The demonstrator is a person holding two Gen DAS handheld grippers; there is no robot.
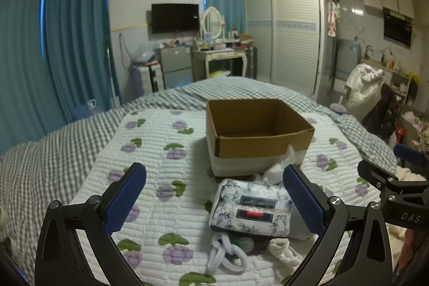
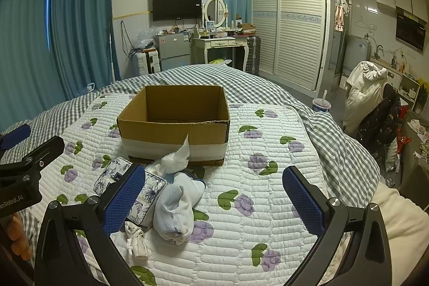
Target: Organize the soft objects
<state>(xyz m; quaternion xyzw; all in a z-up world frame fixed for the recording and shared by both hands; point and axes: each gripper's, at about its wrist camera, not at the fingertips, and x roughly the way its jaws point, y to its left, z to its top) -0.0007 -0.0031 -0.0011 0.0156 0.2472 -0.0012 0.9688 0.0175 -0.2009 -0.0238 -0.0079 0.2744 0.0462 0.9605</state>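
Note:
An open cardboard box (image 1: pixel 257 136) stands on the quilted floral mat (image 1: pixel 161 178) on the bed; it also shows in the right wrist view (image 2: pixel 174 125). In front of it lies a pile of soft things: a blue-floral tissue pack (image 1: pixel 250 208), a white knotted rope (image 1: pixel 228 253) and white cloth. In the right wrist view the tissue pack (image 2: pixel 150 192), a pale blue rolled cloth (image 2: pixel 177 208) and a crumpled white tissue (image 2: pixel 177 160) lie together. My left gripper (image 1: pixel 214 200) is open, just left of the pack. My right gripper (image 2: pixel 213 197) is open, above the pile's right side.
A grey checked blanket (image 2: pixel 335 138) covers the bed around the mat. A cup with a straw (image 2: pixel 321 105) stands past the bed's right edge. A chair heaped with clothes (image 2: pixel 375 103) is at the right. The right gripper's body (image 1: pixel 394 189) shows at the left view's right edge.

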